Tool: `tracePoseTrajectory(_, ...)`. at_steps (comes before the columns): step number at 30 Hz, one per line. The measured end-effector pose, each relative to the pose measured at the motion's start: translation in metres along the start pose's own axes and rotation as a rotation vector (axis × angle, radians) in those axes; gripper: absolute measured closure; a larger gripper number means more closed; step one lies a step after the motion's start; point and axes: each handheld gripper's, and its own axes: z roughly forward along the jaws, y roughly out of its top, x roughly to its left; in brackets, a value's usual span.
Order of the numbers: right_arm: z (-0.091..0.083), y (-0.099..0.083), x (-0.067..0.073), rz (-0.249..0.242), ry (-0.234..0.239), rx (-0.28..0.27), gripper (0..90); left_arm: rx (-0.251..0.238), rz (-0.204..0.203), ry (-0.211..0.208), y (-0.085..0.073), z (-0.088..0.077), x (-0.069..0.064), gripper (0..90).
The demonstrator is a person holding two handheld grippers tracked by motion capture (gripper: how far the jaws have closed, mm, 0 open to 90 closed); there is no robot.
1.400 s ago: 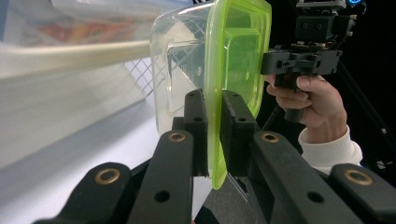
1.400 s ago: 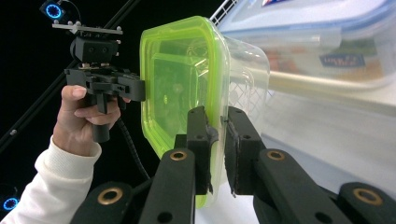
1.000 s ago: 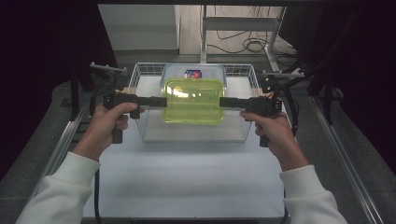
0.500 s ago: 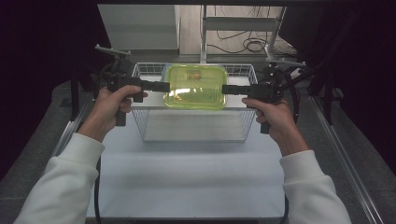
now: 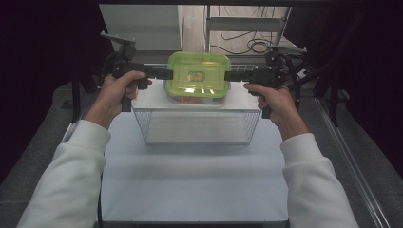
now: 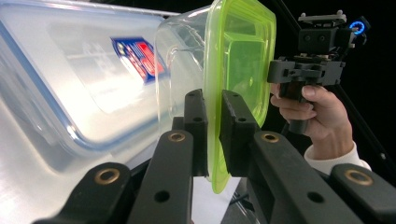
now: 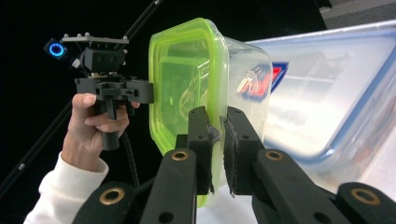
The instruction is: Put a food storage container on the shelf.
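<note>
You hold a clear box with a green lid [image 5: 199,75] between both tongs, lifted over the far part of the wire basket [image 5: 197,127] that stands on the counter [image 5: 190,185]. Your left tongs [image 5: 167,73] pinch the lid's left rim; in the left gripper view [image 6: 214,135] the jaws are nearly closed, with the thin green edge clamped between the pads. Your right tongs [image 5: 230,75] pinch the right rim the same way, and the right gripper view [image 7: 217,149] shows the lid edge squeezed between its pads.

The box's lower half is hard to read from above: the lid covers it, and only a reddish smear of its contents shows through the near wall. What that is cannot be told. A larger clear tub with a blue-edged lid and a red and blue label [image 6: 70,88] lies behind the box in both gripper views [image 7: 327,93], cut off by the frame. In the high view the box hides it. Your sleeves run off the near edge of the high view.
</note>
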Motion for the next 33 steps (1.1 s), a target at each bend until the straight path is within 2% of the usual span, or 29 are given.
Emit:
tracePoseTrajectory(5, 0.007, 0.012, -0.01, 0.005, 0.006, -0.021, 81.5, -0.011, -0.018, 0.005, 0.009, 0.004, 0.01, 82.0)
tracePoseTrajectory(12, 0.017, 0.02, -0.026, 0.047, 0.037, -0.043, 81.6, -0.016, -0.049, 0.0, 0.02, 0.006, 0.024, 81.9)
tracePoseTrajectory(17, 0.021, 0.024, -0.033, 0.064, 0.03, -0.049, 81.8, -0.022, -0.08, -0.007, 0.023, 0.012, 0.035, 81.7)
tracePoseTrajectory(22, 0.024, 0.025, -0.042, 0.093, 0.042, -0.066, 81.6, -0.039, -0.094, -0.019, 0.025, 0.013, 0.038, 81.4)
tracePoseTrajectory(26, 0.026, 0.026, -0.047, 0.117, 0.046, -0.079, 80.6, -0.068, -0.146, -0.034, 0.025, 0.016, 0.043, 80.8)
tracePoseTrajectory(32, 0.03, 0.029, -0.056, 0.178, 0.064, -0.084, 78.9, -0.08, -0.195, -0.037, 0.027, 0.018, 0.048, 79.4)
tracePoseTrajectory(33, 0.03, 0.029, -0.057, 0.189, 0.066, -0.086, 78.7, -0.084, -0.215, -0.049, 0.027, 0.019, 0.051, 79.2)
